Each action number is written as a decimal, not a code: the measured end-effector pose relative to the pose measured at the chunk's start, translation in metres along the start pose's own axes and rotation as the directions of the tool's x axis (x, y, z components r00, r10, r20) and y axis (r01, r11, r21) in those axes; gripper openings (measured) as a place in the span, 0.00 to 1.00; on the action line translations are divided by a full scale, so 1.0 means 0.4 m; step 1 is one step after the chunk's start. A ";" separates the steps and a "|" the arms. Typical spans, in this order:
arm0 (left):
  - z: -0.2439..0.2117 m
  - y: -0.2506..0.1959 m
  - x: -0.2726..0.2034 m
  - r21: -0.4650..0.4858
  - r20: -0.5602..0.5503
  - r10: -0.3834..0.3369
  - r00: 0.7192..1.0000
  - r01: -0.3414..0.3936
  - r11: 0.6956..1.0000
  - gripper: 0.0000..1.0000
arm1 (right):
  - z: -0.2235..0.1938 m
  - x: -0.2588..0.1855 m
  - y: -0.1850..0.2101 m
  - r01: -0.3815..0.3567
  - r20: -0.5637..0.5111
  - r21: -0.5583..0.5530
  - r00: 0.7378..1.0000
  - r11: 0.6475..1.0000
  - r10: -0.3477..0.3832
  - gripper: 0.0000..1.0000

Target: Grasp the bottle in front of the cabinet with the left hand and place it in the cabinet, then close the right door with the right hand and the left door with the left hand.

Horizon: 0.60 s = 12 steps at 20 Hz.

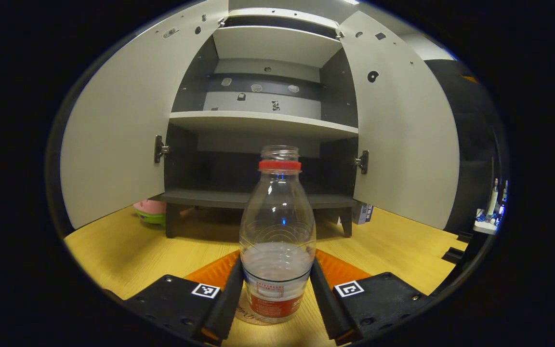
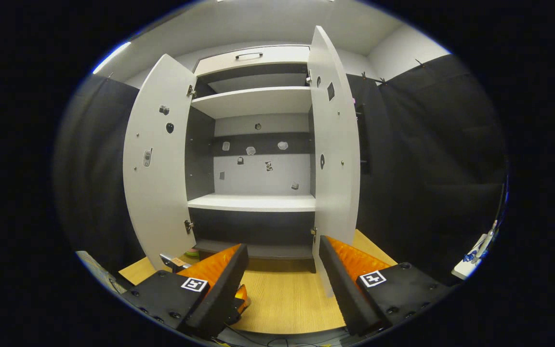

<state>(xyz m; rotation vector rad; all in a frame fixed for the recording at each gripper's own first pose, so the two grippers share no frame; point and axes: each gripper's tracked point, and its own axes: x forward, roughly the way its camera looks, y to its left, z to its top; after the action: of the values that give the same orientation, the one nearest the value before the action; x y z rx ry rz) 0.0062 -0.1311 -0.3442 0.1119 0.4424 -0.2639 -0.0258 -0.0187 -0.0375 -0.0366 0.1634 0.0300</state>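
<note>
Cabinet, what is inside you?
The cabinet has bare shelves with small stickers on its back wall. The bottle in front hides part of the bottom shelf.

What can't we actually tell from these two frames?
- Bottle, left gripper view: its base is cut off by the left hand-held gripper, whose fingers sit tight against its sides; real pressing can't be confirmed.
- Cabinet bottom shelf, right gripper view: front part hidden behind the right hand-held gripper.
- Pink and green thing beside the cabinet leg, left gripper view: mostly covered by the left door; unidentifiable.
</note>
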 end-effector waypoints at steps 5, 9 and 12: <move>0.154 0.004 -0.083 0.005 0.019 0.051 0.999 -0.051 0.999 0.71 | 0.011 0.021 -0.064 -0.078 0.015 0.009 0.997 0.997 0.078 0.98; 0.351 -0.029 -0.165 -0.053 0.087 0.097 0.991 -0.093 0.994 0.71 | 0.030 0.026 -0.125 -0.141 0.043 0.021 0.989 0.990 0.140 0.98; 0.520 -0.047 -0.195 -0.026 0.160 0.142 0.977 -0.139 0.990 0.71 | 0.027 0.025 -0.169 -0.186 0.052 0.034 0.982 0.982 0.184 0.98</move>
<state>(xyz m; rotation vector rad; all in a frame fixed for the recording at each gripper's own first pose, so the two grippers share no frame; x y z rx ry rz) 0.0180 -0.1653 -0.1240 0.1064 0.2741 -0.1293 -0.0120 -0.0856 -0.0260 0.0183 0.1178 0.2130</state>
